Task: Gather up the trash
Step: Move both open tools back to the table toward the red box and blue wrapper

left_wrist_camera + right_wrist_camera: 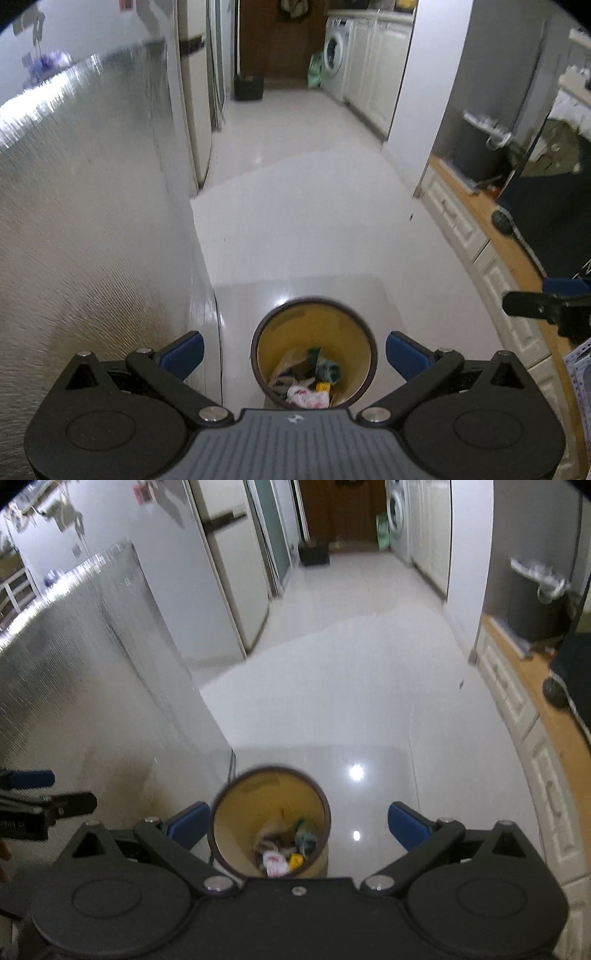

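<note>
Wide white floor (295, 221) runs up toward twelve o'clock, glossy and open all the way to a washer (337, 55) at the far end. At nine o'clock a tall ribbed silver panel (85, 206) walls off the left side, its lower edge coming down close beside the bin. At three o'clock a low white cabinet (458, 221) with a wooden top edges the right side, so there is a broad lane of bare floor between the two.

The bin (314, 350) stands upright on the floor at six o'clock, long axis vertical, mouth pointing straight up at both cameras. It is round, with a dark brown rim and a yellow inside. At the bottom lies the trash (308, 380): a white wrapper with red print, a small yellow piece, something green and scraps of brown card.

The left gripper (294, 356) hangs over the bin, jaws wide and holding nothing, the blue pads either side of the rim in view. The right gripper (297, 826) hangs above it too, jaws spread wide and holding nothing, the bin sitting left of centre between its pads.
</note>
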### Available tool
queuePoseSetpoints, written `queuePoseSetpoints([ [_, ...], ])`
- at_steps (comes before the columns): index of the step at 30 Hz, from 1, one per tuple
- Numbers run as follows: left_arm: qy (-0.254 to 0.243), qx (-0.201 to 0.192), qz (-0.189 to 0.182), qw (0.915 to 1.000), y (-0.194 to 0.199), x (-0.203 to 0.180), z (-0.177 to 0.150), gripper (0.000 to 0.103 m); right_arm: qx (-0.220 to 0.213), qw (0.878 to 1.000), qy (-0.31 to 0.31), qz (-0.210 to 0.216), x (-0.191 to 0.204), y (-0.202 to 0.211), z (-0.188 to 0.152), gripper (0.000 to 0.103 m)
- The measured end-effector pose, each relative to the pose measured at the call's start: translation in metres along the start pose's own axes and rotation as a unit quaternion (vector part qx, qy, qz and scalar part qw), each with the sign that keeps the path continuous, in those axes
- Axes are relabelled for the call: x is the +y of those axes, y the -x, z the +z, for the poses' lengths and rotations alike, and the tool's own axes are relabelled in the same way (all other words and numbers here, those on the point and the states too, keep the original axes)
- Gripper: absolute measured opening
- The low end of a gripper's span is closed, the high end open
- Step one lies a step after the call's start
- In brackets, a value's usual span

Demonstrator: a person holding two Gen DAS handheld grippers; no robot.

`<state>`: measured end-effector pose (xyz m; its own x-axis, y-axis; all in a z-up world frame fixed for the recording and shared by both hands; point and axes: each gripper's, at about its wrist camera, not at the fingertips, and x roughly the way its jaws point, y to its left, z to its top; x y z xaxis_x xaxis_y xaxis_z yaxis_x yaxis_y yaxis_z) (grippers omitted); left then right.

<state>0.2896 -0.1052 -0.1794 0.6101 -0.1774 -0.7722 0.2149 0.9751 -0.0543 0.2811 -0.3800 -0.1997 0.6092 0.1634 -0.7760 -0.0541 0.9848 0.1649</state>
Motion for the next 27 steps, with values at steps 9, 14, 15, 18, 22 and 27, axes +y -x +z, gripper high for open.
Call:
queuePoseSetpoints([
  [9,-0.013,-0.087,-0.01,0.9961,0.086,-0.008,0.006,0.103,-0.09,0.995,0.051,0.015,0.028,0.059,0.017,0.103],
  [14,-0.013,-0.127,-0.012,0.9918,0.133,0.001,0.004,0.103,-0.126,0.99,0.061,0.035,0.044,0.085,0.029,0.103],
  [15,-0.014,-0.135,-0.012,0.9906,0.143,0.005,0.003,0.103,-0.134,0.988,0.064,0.039,0.047,0.09,0.031,0.103],
  [18,-0.025,-0.164,0.003,0.9862,0.172,0.011,0.002,0.103,-0.157,0.984,0.076,0.048,0.06,0.106,0.038,0.103],
  [22,-0.052,-0.197,0.025,0.9787,0.208,0.023,0.011,0.103,-0.186,0.978,0.078,0.061,0.075,0.12,0.049,0.103],
  [27,-0.075,-0.235,0.054,0.9676,0.247,0.048,0.035,0.103,-0.218,0.969,0.083,0.079,0.095,0.136,0.062,0.103],
])
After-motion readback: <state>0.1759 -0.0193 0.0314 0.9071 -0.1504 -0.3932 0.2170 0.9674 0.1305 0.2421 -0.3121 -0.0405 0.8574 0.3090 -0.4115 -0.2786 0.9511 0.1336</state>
